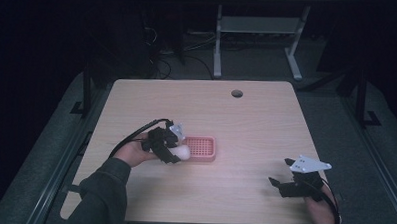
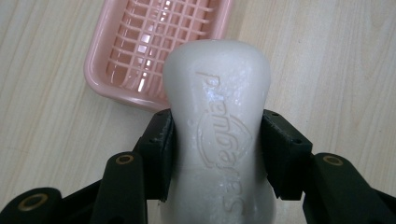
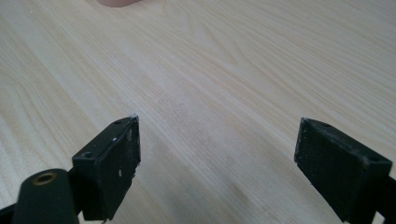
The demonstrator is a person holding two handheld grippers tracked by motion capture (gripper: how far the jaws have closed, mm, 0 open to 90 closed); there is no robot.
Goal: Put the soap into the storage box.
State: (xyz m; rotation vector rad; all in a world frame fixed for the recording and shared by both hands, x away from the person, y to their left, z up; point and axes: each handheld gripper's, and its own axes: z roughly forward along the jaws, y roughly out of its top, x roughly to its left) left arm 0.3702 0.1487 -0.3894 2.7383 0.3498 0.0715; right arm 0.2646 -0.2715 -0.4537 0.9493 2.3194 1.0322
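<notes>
A white bar of soap [image 2: 217,130] with raised lettering is clamped between the jaws of my left gripper [image 2: 217,154], which is shut on it. In the high view the left gripper [image 1: 177,154] holds the soap [image 1: 183,152] just at the left edge of a pink slotted soap dish [image 1: 202,148]. The pink soap dish [image 2: 140,51] lies on the table beyond the soap. My right gripper [image 1: 279,172] rests low over the table near the front right, its jaws wide open. Nothing lies between the right gripper's [image 3: 217,163] pads.
The wooden table [image 1: 246,123] has a round cable hole [image 1: 236,93] near its far edge. A white desk frame [image 1: 259,29] stands on the floor behind. A corner of the pink dish [image 3: 119,2] shows at the top of the right gripper view.
</notes>
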